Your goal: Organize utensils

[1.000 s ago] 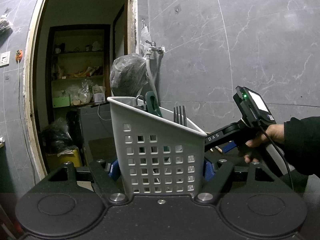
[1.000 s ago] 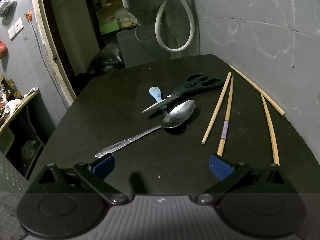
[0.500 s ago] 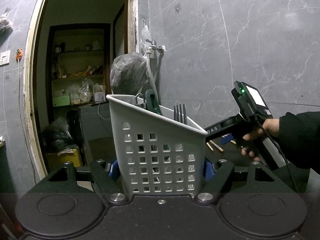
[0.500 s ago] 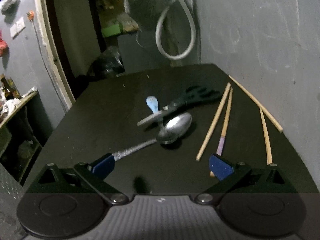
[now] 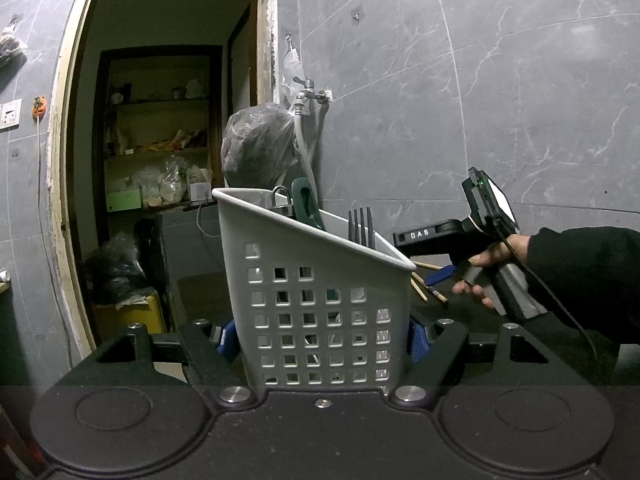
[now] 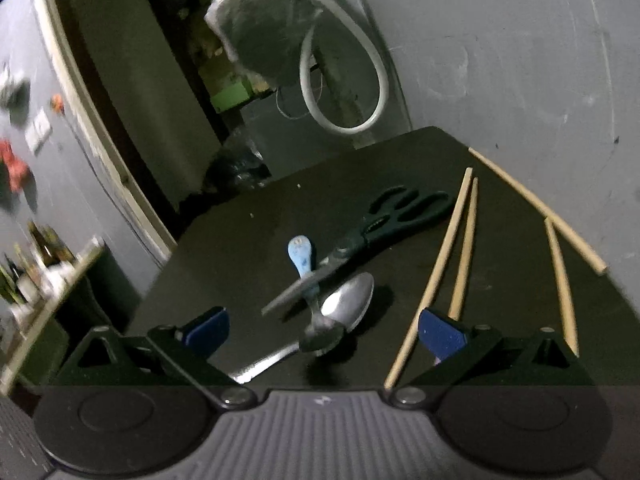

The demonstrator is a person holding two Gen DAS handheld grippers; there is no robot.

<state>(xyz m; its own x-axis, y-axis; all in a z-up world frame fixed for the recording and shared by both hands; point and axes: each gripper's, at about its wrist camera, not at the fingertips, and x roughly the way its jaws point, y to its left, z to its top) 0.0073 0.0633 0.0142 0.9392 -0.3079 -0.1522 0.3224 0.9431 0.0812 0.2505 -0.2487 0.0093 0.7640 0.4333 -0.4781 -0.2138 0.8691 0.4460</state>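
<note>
1. The left hand-held gripper (image 5: pixel 322 334) pinches the white basket (image 5: pixel 316 304), with a fork (image 5: pixel 361 227) inside.
2. The right hand-held gripper (image 6: pixel 322 330) is spread above the spoon (image 6: pixel 348 310), scissors (image 6: pixel 372 232) and chopsticks (image 6: pixel 448 256) on the table (image 6: pixel 248 248).

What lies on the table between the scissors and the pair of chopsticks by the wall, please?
Two more chopsticks lie side by side between the scissors and the wall-side pair, as the right wrist view shows.
</note>
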